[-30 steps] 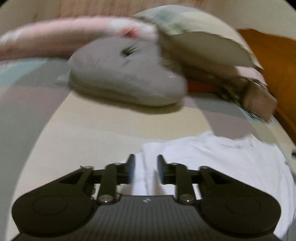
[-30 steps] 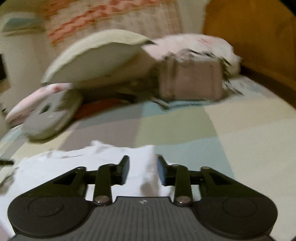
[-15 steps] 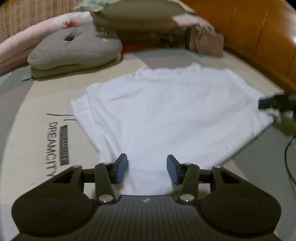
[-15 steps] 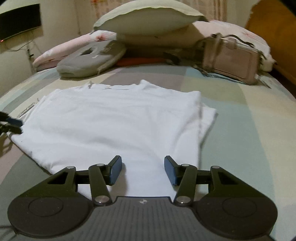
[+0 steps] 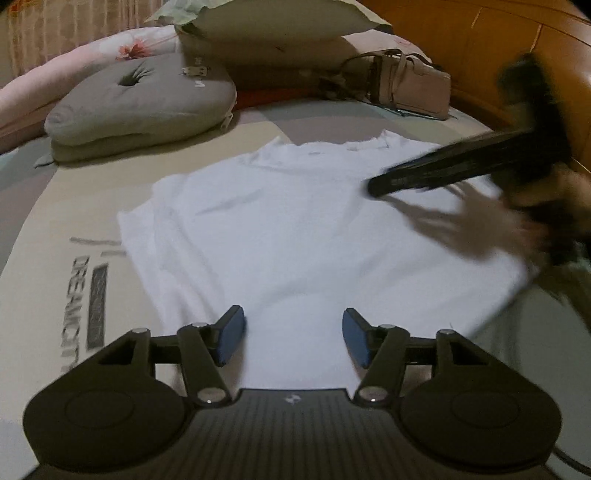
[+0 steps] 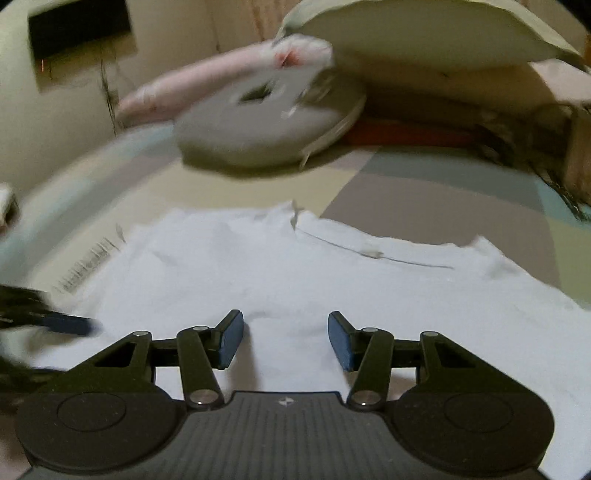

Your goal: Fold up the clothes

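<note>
A white T-shirt (image 5: 295,229) lies flat on the bed, collar at the far end, sleeves tucked in at its sides. My left gripper (image 5: 293,338) is open just above its near hem, nothing between the blue pads. In the left wrist view the other gripper appears as a blurred black shape at the right, over the shirt's right side, held by a hand (image 5: 491,225). In the right wrist view the T-shirt (image 6: 303,280) fills the foreground and my right gripper (image 6: 285,339) is open above it, empty. A blurred tip of the left gripper (image 6: 70,325) shows at the left edge.
The patchwork bedsheet (image 5: 44,229) carries printed lettering left of the shirt. At the head of the bed sit a grey cushion (image 5: 140,99), a pink floral bolster (image 5: 74,62), a large pillow (image 5: 280,18) and a beige handbag (image 5: 410,88). A wooden headboard (image 5: 491,44) rises at the right.
Both grippers let go of the shirt and opened wide; it now lies flat. The right gripper has since swung left across the shirt's right side, turning toward the grey cushion.
</note>
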### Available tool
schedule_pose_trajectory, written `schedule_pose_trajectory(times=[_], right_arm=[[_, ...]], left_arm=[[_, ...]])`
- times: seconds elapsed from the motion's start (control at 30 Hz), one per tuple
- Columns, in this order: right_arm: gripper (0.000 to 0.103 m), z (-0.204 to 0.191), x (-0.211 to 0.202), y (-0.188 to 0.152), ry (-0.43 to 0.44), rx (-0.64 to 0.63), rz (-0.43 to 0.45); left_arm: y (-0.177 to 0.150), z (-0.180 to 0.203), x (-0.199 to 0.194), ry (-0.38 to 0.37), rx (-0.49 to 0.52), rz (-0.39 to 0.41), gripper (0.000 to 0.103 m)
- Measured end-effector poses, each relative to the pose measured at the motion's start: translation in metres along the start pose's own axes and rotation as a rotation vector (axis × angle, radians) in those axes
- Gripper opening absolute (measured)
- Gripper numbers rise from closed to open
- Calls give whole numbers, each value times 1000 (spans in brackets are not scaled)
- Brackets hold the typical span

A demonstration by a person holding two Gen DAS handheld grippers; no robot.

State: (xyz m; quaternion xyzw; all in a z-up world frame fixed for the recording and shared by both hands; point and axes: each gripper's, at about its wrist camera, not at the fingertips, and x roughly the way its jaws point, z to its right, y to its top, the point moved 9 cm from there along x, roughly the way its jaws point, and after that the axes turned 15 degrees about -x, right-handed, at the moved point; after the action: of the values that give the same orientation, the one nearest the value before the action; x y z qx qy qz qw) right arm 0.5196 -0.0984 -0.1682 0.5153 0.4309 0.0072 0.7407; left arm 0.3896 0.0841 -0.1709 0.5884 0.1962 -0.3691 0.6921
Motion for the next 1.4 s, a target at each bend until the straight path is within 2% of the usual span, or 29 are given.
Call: schedule_pose_trajectory(times=[0.07, 0.13, 0.2, 0.27, 0.33, 0.5, 0.6, 0.67, 0.77, 0.87, 0.97, 1.03, 1.1, 1.2, 1.4], right_arm=[[54, 7, 15, 5, -44, 5, -10], [51, 29, 13, 4, -59, 108, -9], [52, 43, -3, -2, -61, 163, -23], [59, 43, -30, -11, -41, 139, -33], [70, 39, -62, -25, -26, 84, -41], [80, 27, -140, -72, -77, -89, -101], [93, 18, -179, -97, -152, -213, -134], [94, 11, -196, -110, -204, -290, -160], [94, 2, -201, -126, -265, -382, -211], [94, -8, -192, -137, -342, -530, -259], [94, -19, -178, -146, -428, -710, -307], [95, -28, -167, -150, -482, -840, -329], [95, -37, -158, -147, -526, -944, -314], [95, -47, -147, -134, -520, -975, -279], [95, -55, -130, -115, -506, -966, -231]], left_arm=[[-2, -2, -6, -1, 12, -6, 60], [-1, -2, -8, 2, 28, -27, 61], [1, 0, -9, 9, 48, -41, 61], [3, 4, -12, 14, 77, -25, 62], [2, 11, -15, 5, 116, -6, 68], [-8, 41, -31, 7, 304, 43, 75], [-18, 60, -38, 49, 442, 50, 78], [-25, 69, -39, 104, 532, 50, 78], [-36, 73, -34, 233, 677, 70, 78], [-50, 71, -26, 356, 814, 76, 78], [-55, 73, -23, 413, 900, 94, 78], [-54, 78, -20, 435, 941, 101, 79], [-53, 86, -13, 451, 991, 120, 78], [-49, 105, 0, 447, 1049, 156, 78], [-43, 148, 20, 367, 1091, 230, 78]])
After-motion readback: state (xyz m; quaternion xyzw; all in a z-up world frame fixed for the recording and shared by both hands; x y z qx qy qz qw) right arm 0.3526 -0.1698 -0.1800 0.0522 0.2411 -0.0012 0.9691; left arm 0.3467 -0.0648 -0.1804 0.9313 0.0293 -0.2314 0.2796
